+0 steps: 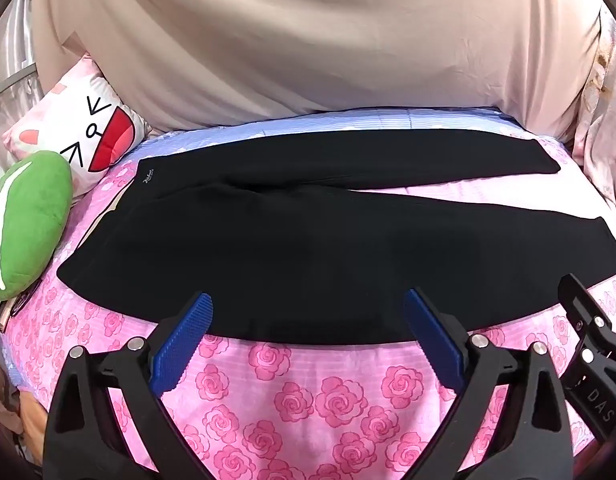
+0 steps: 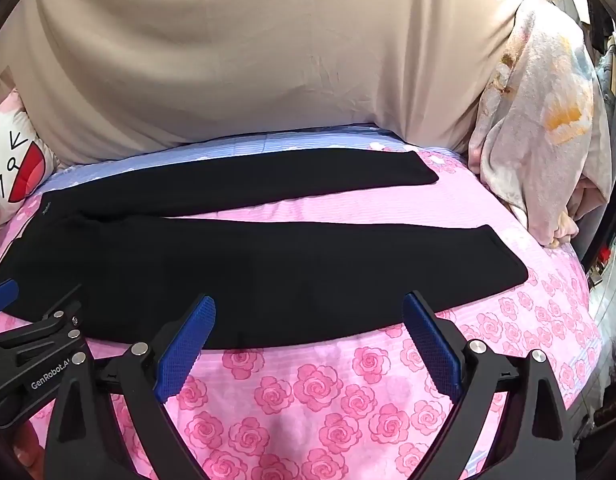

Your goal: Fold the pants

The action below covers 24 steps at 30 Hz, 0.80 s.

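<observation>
On the bed's pink rose sheet (image 1: 308, 380) the black pants (image 1: 291, 248) lie spread flat, legs apart, waist toward the green cushion (image 1: 25, 224), so the left gripper (image 1: 308, 312) and right gripper (image 2: 308, 316), both wide open and empty, can probably reach the near edge.

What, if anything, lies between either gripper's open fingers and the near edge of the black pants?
Nothing visible. The left gripper and right gripper both hover open over the near edge of the black pants, which lie flat on the rose-print sheet; only bare sheet lies below.
</observation>
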Motion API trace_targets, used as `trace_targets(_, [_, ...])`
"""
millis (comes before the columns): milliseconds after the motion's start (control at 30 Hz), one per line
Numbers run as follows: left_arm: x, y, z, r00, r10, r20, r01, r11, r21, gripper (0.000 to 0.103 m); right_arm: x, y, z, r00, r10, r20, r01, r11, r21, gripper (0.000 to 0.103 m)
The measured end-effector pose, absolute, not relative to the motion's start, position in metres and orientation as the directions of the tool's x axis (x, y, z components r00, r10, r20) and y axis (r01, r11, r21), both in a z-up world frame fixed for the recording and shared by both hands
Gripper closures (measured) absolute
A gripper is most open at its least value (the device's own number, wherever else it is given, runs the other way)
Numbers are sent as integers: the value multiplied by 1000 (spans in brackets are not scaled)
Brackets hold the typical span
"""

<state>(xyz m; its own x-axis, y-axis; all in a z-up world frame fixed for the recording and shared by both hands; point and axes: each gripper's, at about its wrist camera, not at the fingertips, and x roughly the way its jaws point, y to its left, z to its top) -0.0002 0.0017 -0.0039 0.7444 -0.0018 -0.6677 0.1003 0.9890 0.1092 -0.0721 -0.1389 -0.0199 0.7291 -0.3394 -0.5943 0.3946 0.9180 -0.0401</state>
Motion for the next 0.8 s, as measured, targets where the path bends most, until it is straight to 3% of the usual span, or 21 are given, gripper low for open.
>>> trace_targets(800, [11, 5, -13, 730, 11, -684, 94, 989, 116, 8, -64, -143, -25, 725, -321, -610, 382, 924, -32, 10])
